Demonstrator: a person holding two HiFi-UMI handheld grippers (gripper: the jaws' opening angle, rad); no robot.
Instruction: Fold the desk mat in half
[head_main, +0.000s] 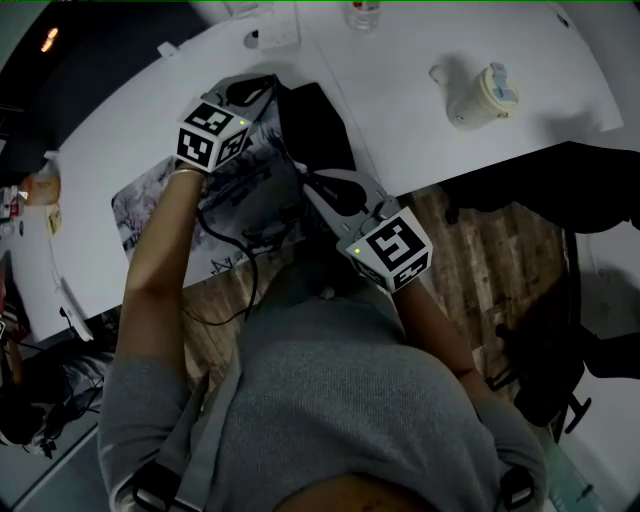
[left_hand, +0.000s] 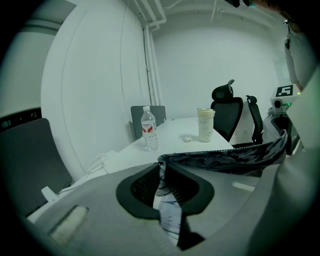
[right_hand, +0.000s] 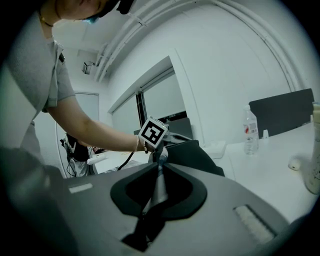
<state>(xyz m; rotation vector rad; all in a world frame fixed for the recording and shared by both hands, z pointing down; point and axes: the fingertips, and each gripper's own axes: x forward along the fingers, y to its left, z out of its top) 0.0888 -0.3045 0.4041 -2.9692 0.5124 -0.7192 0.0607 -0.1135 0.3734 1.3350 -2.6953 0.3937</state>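
Left gripper (left_hand: 164, 189): clamped on desk mat (head_main: 152, 200) edge.
Right gripper (right_hand: 159, 190): pinches desk mat too.
Nearby: bottle (left_hand: 149, 129), cup (left_hand: 205, 125), well apart.
Room: bare table (head_main: 400, 140) beyond.

A white table (head_main: 400, 100) fills the top of the head view — wood-plank floor (head_main: 490, 250) at centre right. In the left gripper view, 2 black office chairs (left_hand: 227, 112) stand at right against plain white walls (left_hand: 95, 75) — pipes (left_hand: 149, 50) climb the corner.
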